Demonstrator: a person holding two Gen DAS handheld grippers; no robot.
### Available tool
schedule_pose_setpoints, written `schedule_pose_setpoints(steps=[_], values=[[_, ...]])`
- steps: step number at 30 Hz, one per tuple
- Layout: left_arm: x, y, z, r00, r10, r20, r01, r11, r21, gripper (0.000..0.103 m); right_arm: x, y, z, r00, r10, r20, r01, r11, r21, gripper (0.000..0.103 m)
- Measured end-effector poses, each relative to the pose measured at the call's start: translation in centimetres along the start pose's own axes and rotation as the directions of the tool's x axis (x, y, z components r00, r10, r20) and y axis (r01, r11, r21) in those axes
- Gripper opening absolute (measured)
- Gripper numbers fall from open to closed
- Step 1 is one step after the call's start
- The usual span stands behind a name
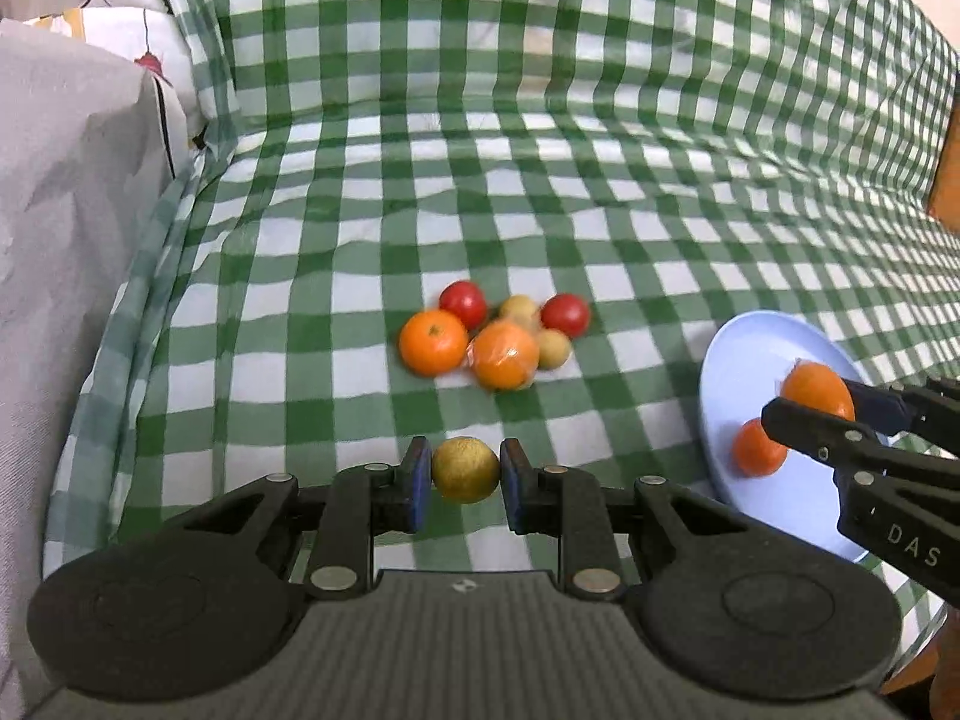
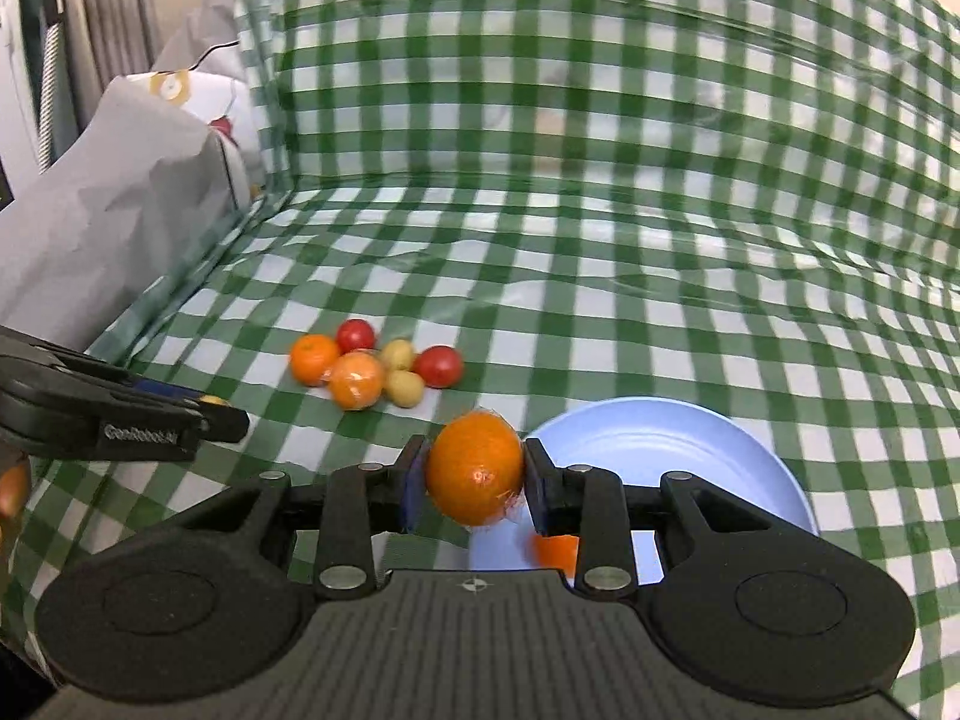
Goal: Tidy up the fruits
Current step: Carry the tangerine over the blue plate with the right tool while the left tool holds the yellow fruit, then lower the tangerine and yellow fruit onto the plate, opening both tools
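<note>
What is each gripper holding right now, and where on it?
Left gripper: yellow fruit, pinched across its sides. Right gripper: wrapped orange, pinched across its sides.

A green-and-white checked cloth (image 1: 372,192) covers the surface and climbs the back. On it sits a cluster of fruit (image 1: 495,333): oranges, red tomatoes, small yellow ones. Nearby rests a pale blue plate (image 2: 690,438) bearing an orange (image 1: 757,447).
</note>
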State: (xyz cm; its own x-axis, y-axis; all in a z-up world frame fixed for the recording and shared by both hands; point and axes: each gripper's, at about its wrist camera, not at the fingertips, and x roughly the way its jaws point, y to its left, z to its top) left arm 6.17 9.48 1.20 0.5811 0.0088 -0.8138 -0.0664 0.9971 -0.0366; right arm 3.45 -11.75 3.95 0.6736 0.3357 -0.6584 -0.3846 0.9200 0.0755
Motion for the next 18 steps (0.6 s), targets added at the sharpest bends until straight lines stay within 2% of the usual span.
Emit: schedule_pose_setpoints(steps=[18], values=[[0.5,-3.1,0.6,0.998,-0.034,0.051,0.034,0.999,0.014,0.027,-0.7,-4.4,-1.0,0.998,-0.059,0.019,0.058,0.998,0.036,0.035]])
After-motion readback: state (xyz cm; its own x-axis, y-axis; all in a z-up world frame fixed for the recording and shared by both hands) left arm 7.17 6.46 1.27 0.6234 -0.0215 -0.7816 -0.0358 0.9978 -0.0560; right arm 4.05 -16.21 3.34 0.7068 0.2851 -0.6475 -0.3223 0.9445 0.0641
